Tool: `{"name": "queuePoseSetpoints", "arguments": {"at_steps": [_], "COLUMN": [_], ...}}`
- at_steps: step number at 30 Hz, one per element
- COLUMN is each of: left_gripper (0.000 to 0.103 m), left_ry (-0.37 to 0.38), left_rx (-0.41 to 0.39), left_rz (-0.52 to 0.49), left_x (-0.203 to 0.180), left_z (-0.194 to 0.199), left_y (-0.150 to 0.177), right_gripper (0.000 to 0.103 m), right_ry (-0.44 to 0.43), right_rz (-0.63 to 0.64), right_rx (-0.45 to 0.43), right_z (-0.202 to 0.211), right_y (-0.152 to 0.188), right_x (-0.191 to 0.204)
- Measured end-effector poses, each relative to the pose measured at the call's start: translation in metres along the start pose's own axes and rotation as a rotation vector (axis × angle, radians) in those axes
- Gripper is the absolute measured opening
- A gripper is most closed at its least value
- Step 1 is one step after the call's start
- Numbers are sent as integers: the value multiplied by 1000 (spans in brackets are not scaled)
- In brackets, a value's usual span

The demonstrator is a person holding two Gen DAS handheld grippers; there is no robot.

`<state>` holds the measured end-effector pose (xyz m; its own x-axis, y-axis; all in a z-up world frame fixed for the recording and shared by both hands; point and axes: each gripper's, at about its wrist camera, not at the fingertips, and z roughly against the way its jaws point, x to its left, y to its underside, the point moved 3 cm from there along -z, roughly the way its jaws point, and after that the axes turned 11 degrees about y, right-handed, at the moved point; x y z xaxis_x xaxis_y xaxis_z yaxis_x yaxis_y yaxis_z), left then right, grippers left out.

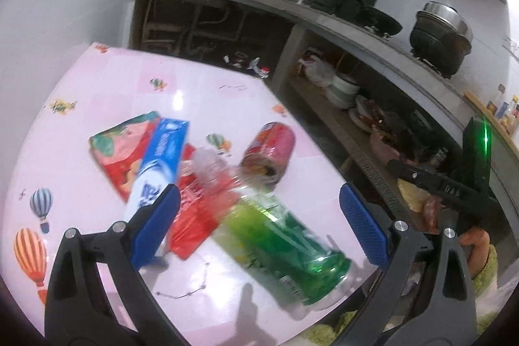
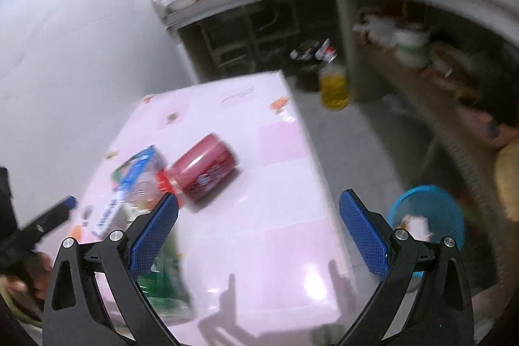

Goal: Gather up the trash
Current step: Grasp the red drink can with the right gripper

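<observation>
Trash lies on a pink table (image 1: 107, 93). A green plastic bottle (image 1: 279, 245) lies on its side between the open pads of my left gripper (image 1: 259, 216), not gripped. Beside it lie a red can (image 1: 271, 148), a blue and white box (image 1: 159, 161), a red snack packet (image 1: 125, 151) and a red wrapper (image 1: 191, 226). My right gripper (image 2: 259, 226) is open and empty above the table (image 2: 285, 184), with the red can (image 2: 204, 174) just ahead on its left. The green bottle (image 2: 162, 281) shows behind its left finger.
A blue waste basket (image 2: 434, 216) with some trash stands on the floor right of the table. A yellow bottle (image 2: 334, 86) stands on the floor beyond. A kitchen counter (image 1: 324, 18) with shelves of dishes, a pot (image 1: 441, 34) and a wok runs along the right.
</observation>
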<state>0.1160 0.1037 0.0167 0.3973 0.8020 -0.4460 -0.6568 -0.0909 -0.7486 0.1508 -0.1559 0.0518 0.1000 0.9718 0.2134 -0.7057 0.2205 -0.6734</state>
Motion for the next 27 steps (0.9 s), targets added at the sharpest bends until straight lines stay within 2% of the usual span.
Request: {"name": "queuePoseSetpoints", "arguments": {"at_steps": [5,8,19,22,27], "left_gripper": [94,94,94,94,94], "left_ry": [-11,-27,-171,-191,-197], "left_rx": [21,25,5,4,13], "left_rz": [-18,-33,-16,-15,-2], "left_x": [8,10,49,57,64], "left_z": [1,0,9,9,8], "left_y": [6,7,3,3,6], "right_gripper": [96,96,96,96,96], "right_ry": [-122,-150,-292,-316,-305], "right_rz": [-95,-143,-301,-369,-396], "right_rx": [129,181,358,406,454], "right_z": [-31,-47,-98,-117,-140], "right_y": [-2,-6,-10,-12,-18], "right_x": [13,17,35,39,49]}}
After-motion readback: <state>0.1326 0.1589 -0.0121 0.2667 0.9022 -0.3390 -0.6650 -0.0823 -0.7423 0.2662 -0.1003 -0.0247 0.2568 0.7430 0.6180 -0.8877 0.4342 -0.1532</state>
